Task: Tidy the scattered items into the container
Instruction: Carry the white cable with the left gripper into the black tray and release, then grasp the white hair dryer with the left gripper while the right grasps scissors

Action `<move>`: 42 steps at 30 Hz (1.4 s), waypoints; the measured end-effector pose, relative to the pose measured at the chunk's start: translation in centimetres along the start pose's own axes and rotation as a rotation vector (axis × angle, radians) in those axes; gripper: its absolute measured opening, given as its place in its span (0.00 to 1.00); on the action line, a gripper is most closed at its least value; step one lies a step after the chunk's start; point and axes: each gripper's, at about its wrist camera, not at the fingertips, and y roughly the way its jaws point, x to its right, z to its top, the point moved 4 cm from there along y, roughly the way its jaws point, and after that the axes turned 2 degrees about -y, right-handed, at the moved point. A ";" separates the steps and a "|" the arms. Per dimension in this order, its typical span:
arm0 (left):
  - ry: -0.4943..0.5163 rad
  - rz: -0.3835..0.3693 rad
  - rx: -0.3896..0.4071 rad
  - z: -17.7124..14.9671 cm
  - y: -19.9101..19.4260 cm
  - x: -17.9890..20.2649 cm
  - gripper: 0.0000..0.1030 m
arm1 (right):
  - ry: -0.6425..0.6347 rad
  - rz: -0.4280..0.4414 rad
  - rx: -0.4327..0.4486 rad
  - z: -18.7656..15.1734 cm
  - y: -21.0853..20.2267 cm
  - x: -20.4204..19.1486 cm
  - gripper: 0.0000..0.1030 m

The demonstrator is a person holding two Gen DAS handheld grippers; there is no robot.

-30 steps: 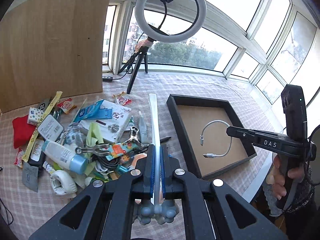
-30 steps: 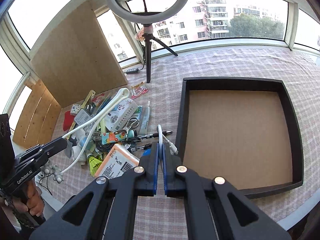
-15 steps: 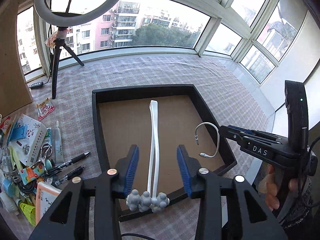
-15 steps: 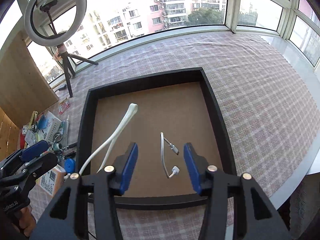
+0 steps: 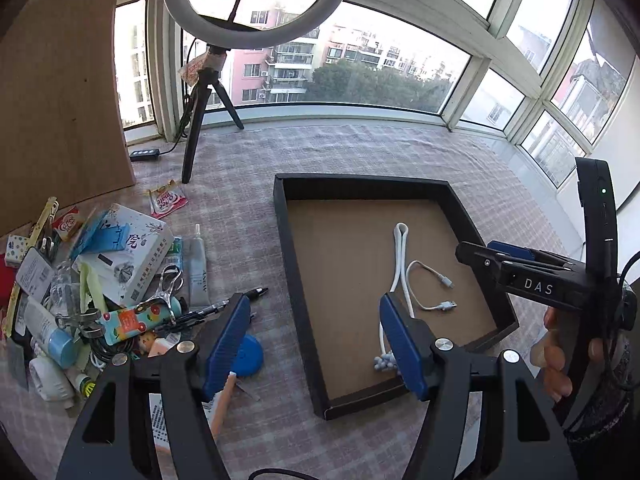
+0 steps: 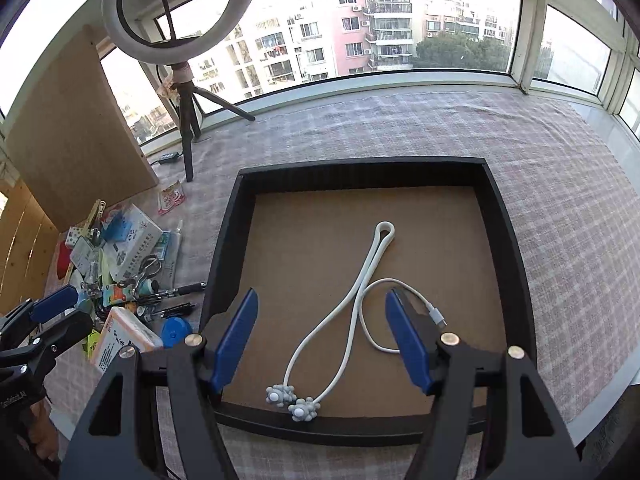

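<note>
Left wrist view: left gripper (image 5: 312, 344) has its jaws wide apart with nothing between them, hanging over the near-left corner of the tray (image 5: 298, 288) and the cloth beside it. Right gripper (image 6: 322, 344) is the same, jaws spread and empty, sitting over the tray's near edge; from the left wrist it shows as a side-on black body (image 5: 532, 276) held in a hand (image 5: 560, 356) by the tray's right wall

Both payloads are inside the tray: white massager (image 6: 352, 304), a long loop with two knobbed grey heads near the front wall, and white cable (image 6: 400, 312) curled just beside it, crossing one of its strands. Neither touches a pad

Step in hand, as I read it: drop is done for these two, next comes the reach for the next pair

Pile (image 5: 112, 280) is left of the tray on the cloth: box, bottles, scissors, pens (image 5: 224, 304), tube, sachets, blue disc (image 5: 248, 354), plus an orange pack (image 6: 124, 340) closest to the tray

Next move calls for:
- both grippers going left, jaws kept apart
- picking loose edge items first; pens, disc and orange pack look free of the tangle
- pens lie flat and thin, so jaws need to straddle them across the barrel, low to the cloth
- scissors and cables in the pile middle look interlocked, likely to drag neighbours, so leave them for later
</note>
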 end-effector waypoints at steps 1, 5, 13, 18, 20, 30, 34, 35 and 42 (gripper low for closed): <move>-0.010 0.021 0.003 -0.3 -0.5 -1.4 0.62 | -0.019 0.016 -0.002 0.1 0.2 -1.2 0.64; -0.072 0.107 0.016 -2.1 -3.1 -8.3 0.61 | -0.090 0.083 -0.010 0.4 1.0 -6.3 0.64; -0.210 0.247 -0.029 -7.8 -7.5 -21.9 0.52 | -0.257 0.208 -0.076 -0.1 3.4 -17.1 0.63; -0.260 0.255 -0.068 -10.0 -7.9 -26.1 0.43 | -0.393 0.270 -0.129 -0.3 4.6 -24.0 0.61; -0.264 0.240 -0.075 -10.3 -7.6 -26.7 0.43 | -0.425 0.294 -0.152 -0.4 5.4 -26.3 0.60; -0.232 0.190 -0.157 -10.8 -3.7 -27.5 0.42 | -0.829 0.241 -0.171 -1.1 9.1 -35.2 0.60; -0.232 0.190 -0.168 -10.4 -2.8 -28.0 0.42 | -0.930 0.227 -0.208 -1.7 10.9 -37.1 0.51; -0.233 0.188 -0.173 -10.3 -2.6 -28.1 0.42 | -0.945 0.222 -0.217 -1.8 11.5 -37.4 0.50; -0.244 0.178 -0.209 -10.2 -1.0 -28.6 0.35 | -0.979 0.216 -0.265 -2.0 14.3 -38.6 0.43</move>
